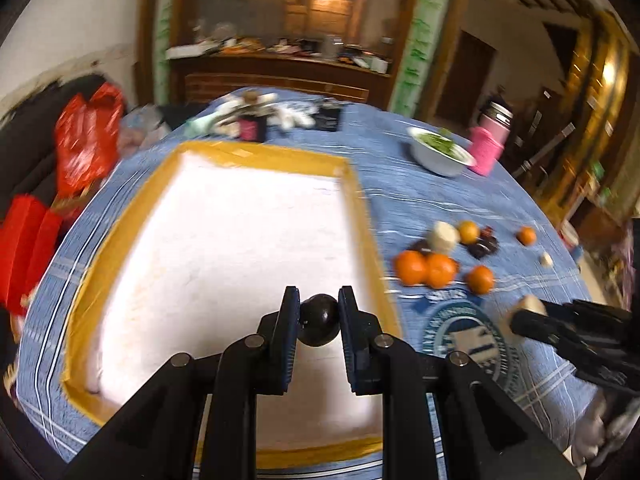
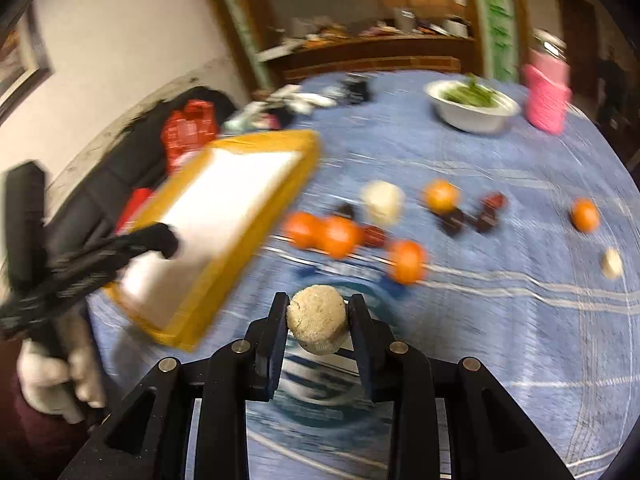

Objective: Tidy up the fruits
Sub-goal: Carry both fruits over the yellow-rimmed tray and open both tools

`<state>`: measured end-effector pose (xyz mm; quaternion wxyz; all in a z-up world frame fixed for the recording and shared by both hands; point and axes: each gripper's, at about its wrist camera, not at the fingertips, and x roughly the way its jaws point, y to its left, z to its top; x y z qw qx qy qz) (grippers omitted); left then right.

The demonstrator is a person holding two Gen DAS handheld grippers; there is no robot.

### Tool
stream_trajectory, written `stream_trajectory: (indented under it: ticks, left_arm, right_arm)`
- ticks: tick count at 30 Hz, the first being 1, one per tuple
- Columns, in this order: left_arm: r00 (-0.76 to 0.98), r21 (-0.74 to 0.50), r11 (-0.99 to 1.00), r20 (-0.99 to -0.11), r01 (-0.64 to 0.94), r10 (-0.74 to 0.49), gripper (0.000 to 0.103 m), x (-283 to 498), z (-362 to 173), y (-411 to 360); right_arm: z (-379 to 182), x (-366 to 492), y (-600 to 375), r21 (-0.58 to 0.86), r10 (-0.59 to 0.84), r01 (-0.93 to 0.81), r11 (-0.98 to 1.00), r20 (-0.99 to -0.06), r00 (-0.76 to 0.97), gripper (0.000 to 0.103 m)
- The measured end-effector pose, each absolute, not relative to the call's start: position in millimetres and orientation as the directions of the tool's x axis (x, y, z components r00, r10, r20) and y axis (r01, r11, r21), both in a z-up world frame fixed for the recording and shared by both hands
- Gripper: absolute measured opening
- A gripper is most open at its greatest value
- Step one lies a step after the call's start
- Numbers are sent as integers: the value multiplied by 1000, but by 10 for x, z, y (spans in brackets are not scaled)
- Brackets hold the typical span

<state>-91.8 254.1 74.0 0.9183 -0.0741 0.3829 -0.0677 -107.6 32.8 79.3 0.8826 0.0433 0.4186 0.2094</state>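
The left gripper (image 1: 319,320) has its fingers clamped on a dark round fruit (image 1: 319,319), held over the near part of the white tray (image 1: 224,240) with the yellow taped rim. Whether the fruit touches the tray floor is not clear, since the fingers hide its sides and underside.

The right gripper (image 2: 318,326) has its fingers pressed against both sides of a pale, rough-surfaced ball (image 2: 317,325), held above the round emblem printed on the blue cloth of the bench (image 2: 520,320); its lower edge is cut off by the finger frame.

In the right wrist view the tray sits at about ten o'clock from that ball, with the left gripper's dark tip over it, heavily smeared by motion. The loose fruit lies at twelve to two o'clock: three oranges (image 2: 340,236) close together, a pale lump (image 2: 382,202), a further orange (image 2: 440,196), dark reddish pieces (image 2: 486,216) too blurred to name, a lone orange (image 2: 585,215) and a small pale piece (image 2: 612,263) near the bench edge.

Farther back stand a white bowl (image 2: 472,110) of greens and a pink bottle (image 2: 546,96).
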Motion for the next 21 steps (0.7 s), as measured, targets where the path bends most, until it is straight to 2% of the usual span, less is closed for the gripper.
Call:
stream_trajectory:
  ticks: [6, 13, 16, 18, 19, 21]
  left_arm:
    - [698, -240, 970, -702, -44, -142, 19, -952, 627, 3040]
    - [689, -244, 962, -719, -125, -93, 20, -1043, 566, 3368]
    - [684, -260, 955, -724, -142, -95, 28, -1080, 548, 3441]
    - [687, -273, 949, -721, -156, -95, 53, -1113, 564, 3479]
    - [692, -279, 947, -716, -161, -94, 56, -1114, 584, 3494]
    - [705, -286, 945, -703, -159, -94, 58, -1157, 647, 3503]
  right_arm:
    - [932, -1066, 1222, 310, 548, -503, 807, -712, 439, 34]
    - [614, -964, 1958, 283, 533, -567, 774, -774, 341, 34]
    - [465, -904, 2093, 272, 514, -571, 774, -797, 317, 35]
    - [428, -887, 2120, 268, 507, -567, 779, -801, 318, 37]
    - [448, -904, 2109, 272, 510, -565, 779, -799, 318, 40]
    - [468, -917, 2107, 284, 523, -566, 774, -790, 319, 61]
